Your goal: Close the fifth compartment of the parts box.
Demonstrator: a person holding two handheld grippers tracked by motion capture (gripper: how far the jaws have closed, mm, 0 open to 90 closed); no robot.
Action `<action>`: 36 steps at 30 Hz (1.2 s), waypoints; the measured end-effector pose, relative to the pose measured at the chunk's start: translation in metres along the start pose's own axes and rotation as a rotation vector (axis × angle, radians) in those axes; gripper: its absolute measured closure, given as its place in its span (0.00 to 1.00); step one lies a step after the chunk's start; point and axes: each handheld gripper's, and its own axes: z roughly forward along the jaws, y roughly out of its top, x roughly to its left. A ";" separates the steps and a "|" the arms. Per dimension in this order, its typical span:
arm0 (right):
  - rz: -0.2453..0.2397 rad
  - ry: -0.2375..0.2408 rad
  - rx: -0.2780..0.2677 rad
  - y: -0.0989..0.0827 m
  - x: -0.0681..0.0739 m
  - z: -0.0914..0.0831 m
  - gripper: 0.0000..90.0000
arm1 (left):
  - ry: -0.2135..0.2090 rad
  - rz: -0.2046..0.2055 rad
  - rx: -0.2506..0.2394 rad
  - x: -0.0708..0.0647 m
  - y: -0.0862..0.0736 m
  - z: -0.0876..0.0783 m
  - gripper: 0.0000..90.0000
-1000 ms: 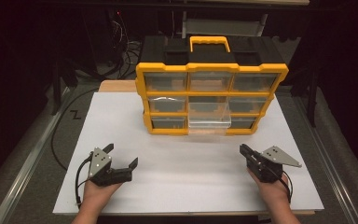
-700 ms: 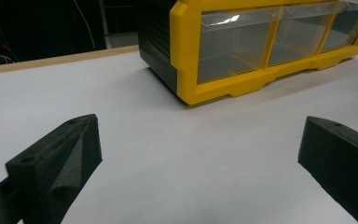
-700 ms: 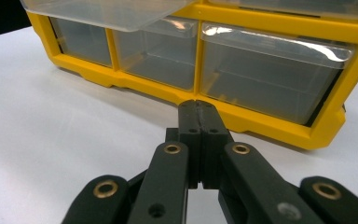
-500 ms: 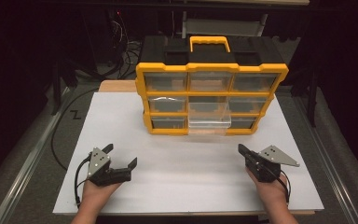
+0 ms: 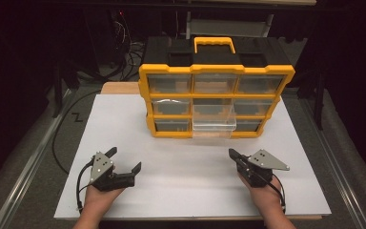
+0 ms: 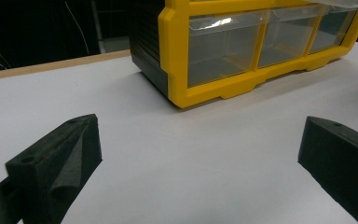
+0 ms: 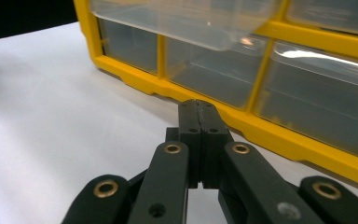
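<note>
Plastic organizer on a matt white board, matt black grippers

The organizer (image 5: 216, 88) has a smooth, slightly glossy yellow plastic frame, a ribbed black plastic body and clear, glossy plastic drawers (image 5: 213, 119); the board (image 5: 186, 191) under it looks matt white, its edge at 12 o'clock pale wood. The left gripper (image 6: 200, 154) bears rough, matt black foam-like pads; the right gripper (image 7: 199, 114) shows smooth matt black plastic links with shiny brass-coloured rivets.
</note>
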 end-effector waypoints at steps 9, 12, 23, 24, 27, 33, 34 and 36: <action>0.001 0.045 -0.010 0.009 0.014 0.010 1.00 | -0.002 -0.002 -0.015 0.000 0.001 -0.001 0.00; -0.008 0.060 -0.027 0.013 0.019 0.011 1.00 | -0.005 0.008 -0.009 -0.001 0.001 -0.001 0.00; 0.009 0.093 -0.097 0.026 0.027 0.013 1.00 | -0.007 0.010 -0.010 -0.001 0.001 -0.001 0.00; 0.017 0.098 -0.105 0.029 0.027 0.013 1.00 | -0.006 0.015 -0.008 -0.001 0.001 -0.001 0.00; 0.039 0.100 -0.105 0.034 0.028 0.013 1.00 | -0.005 0.017 -0.005 -0.002 0.001 -0.001 0.00; 0.042 0.080 -0.125 0.043 0.031 0.017 1.00 | -0.009 0.013 -0.011 -0.002 0.001 -0.002 0.00; 0.042 0.080 -0.128 0.044 0.032 0.018 1.00 | -0.008 0.016 -0.011 -0.002 0.001 -0.002 0.00; 0.042 0.079 -0.134 0.046 0.033 0.020 1.00 | -0.008 0.008 -0.016 -0.002 0.001 -0.001 0.00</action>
